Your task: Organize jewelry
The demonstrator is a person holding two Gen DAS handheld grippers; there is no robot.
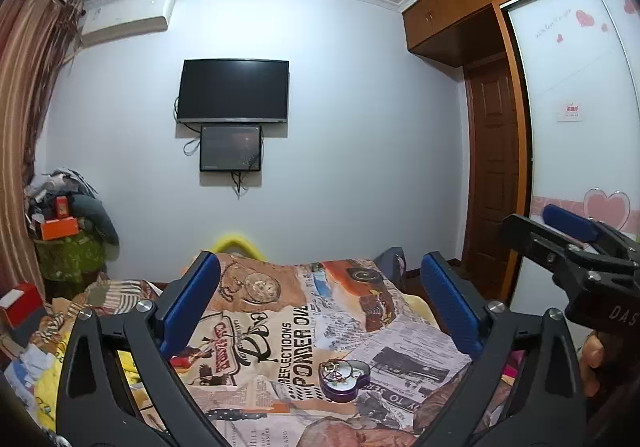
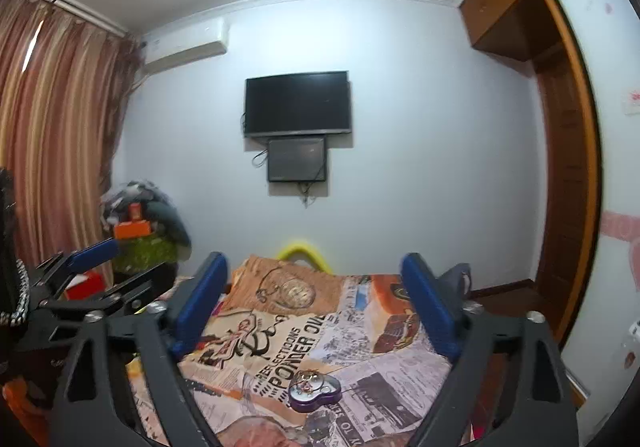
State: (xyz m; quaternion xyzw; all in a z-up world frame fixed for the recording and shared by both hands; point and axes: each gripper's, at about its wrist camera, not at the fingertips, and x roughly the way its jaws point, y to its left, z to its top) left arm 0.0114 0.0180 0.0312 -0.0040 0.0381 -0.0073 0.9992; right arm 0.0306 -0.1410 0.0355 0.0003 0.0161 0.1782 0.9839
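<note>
Purple and heart-shaped, the tin sits lidless on the bed, low in both wrist views and roughly between each gripper's fingers, though well below them. Its pale inside holds a small tangle — thin chains and what look like rings, too fine to separate by eye.

Both tools hang above the bed with nothing in them: the left hand-held gripper has its blue pads spread wide, and the right hand-held gripper is spread just as wide.

Risks, as I judge them — the soft quilt gives under pressure, so a pad pressing the tin's rim could tip it and spill the pieces into the busy print, where they would be hard to find. Wide pads may also snag several knotted chains at once.
</note>
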